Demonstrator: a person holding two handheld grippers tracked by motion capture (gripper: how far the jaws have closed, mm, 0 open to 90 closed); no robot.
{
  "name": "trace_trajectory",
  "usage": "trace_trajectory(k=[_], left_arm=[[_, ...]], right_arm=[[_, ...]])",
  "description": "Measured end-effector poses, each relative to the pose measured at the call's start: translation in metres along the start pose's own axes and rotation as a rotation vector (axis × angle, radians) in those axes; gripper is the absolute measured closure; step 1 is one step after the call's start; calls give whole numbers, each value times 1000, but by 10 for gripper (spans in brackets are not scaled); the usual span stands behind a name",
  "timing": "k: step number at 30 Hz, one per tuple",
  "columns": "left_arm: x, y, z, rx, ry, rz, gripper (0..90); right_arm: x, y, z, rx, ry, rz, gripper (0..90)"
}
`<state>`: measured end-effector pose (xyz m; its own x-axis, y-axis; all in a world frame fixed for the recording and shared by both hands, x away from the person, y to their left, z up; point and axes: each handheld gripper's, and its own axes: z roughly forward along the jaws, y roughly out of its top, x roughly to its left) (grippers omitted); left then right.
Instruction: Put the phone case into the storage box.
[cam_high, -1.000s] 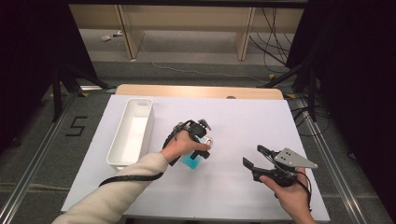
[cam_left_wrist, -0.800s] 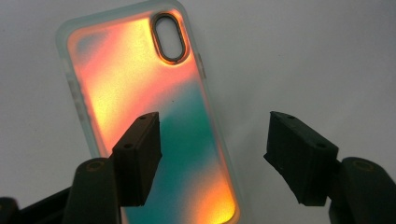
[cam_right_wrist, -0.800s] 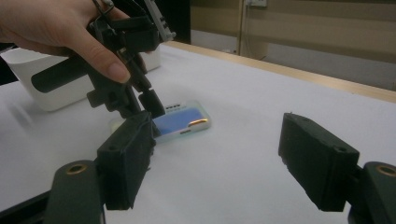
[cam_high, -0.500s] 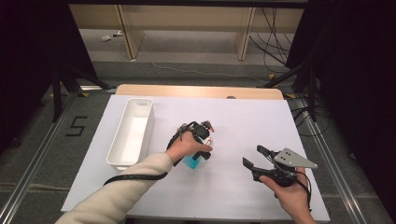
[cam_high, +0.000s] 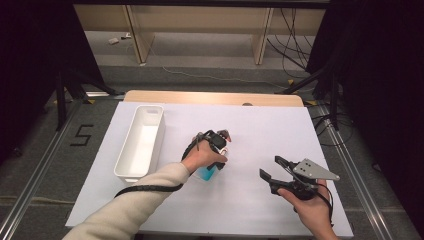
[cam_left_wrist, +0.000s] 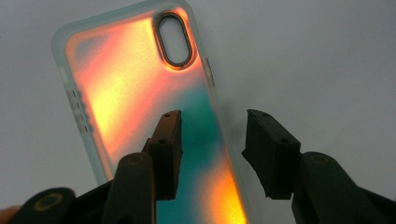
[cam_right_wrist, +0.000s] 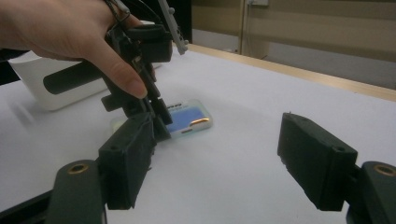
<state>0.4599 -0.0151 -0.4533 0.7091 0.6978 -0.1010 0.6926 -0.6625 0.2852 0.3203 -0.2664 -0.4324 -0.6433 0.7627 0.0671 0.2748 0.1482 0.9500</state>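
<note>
A phone case (cam_left_wrist: 140, 107) lay flat on the white table (cam_high: 260, 130), near the middle and well to the right of a white bin (cam_high: 140, 142). It was a translucent shell with an orange and teal sheen and an oval camera cut-out at one end. The left gripper (cam_high: 220, 145) pointed down over it; in the left gripper view its jaws straddled one long edge of the case, one pad over the coloured back and the other over bare table just beside the rim. The jaws had just been closing, yet the pads did not appear to press on the case, so nothing was held. The right gripper (cam_high: 272, 170) hovered apart to the right, jaws spread and empty, aimed towards the case. The case looked light and thin, probably flexible in the back panel and stiffer along the rim, with a smooth face that could slide on the table. A sensible hold seemed to be across a long edge, pinching the raised rim, since a flat back offers no purchase from above.
</note>
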Motion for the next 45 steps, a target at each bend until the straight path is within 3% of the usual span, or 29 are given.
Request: trace_trajectory(k=[1, 4, 7, 9, 11, 12, 13, 14, 17, 19, 22, 29, 30, 33, 34, 35, 36, 38, 39, 40, 42, 43, 45], left_arm=[[3, 2, 0, 10, 6, 45, 563], [2, 3, 1, 7, 25, 52, 592], [1, 3, 3, 13, 13, 35, 602], [-2, 3, 4, 6, 12, -10, 612], [-3, 5, 3, 6, 12, -21, 622], [-2, 6, 3, 15, 15, -13, 629], [0, 7, 3, 2, 28, 26, 647], [0, 7, 2, 12, 29, 29, 661], [0, 8, 3, 13, 28, 16, 677], [-4, 7, 6, 6, 21, -42, 678], [-2, 8, 4, 29, 21, -25, 690], [-4, 10, 6, 19, 28, -25, 718], [-2, 11, 5, 25, 35, 12, 723], [-3, 11, 6, 20, 39, 12, 734], [-4, 12, 5, 25, 41, 11, 742], [-7, 11, 6, 28, 34, -30, 747], [-8, 11, 6, 23, 37, -35, 754], [-6, 13, 5, 38, 48, 19, 761], [-7, 13, 6, 31, 47, 7, 765], [-8, 13, 6, 23, 47, -4, 770], [-9, 14, 7, 21, 51, -15, 782], [-12, 13, 8, 16, 42, -63, 784], [-12, 13, 7, 26, 45, -53, 785]], right_arm=[[0, 0, 0, 4, -1, 1, 282], [0, 0, 0, 0, 1, 1, 282], [0, 0, 0, 3, 2, 2, 282], [0, 0, 0, 2, 2, -2, 282], [0, 0, 0, 10, 3, 1, 282], [0, 0, 0, 10, 3, 2, 282], [0, 0, 0, 6, 4, 2, 282], [1, 0, -1, 16, 5, 7, 282], [1, 0, 0, 14, 7, 5, 282], [1, 0, -1, 15, 7, 6, 284], [1, 0, 0, 14, 8, 5, 284], [1, 0, 0, 16, 8, 6, 285], [1, 0, 0, 16, 9, 6, 285], [1, 0, 0, 16, 13, 5, 285], [1, 1, -2, 38, 0, -4, 285], [0, 1, -3, 54, 1, -6, 285], [0, 1, -3, 49, -3, -14, 286], [1, 1, -3, 42, -1, -4, 285], [1, 0, 0, 13, 13, 4, 286], [0, 2, -3, 53, 1, -6, 286], [0, 1, -3, 54, 2, -5, 286], [0, 1, -3, 54, 2, -5, 286], [0, 1, -3, 54, 2, -5, 286]])
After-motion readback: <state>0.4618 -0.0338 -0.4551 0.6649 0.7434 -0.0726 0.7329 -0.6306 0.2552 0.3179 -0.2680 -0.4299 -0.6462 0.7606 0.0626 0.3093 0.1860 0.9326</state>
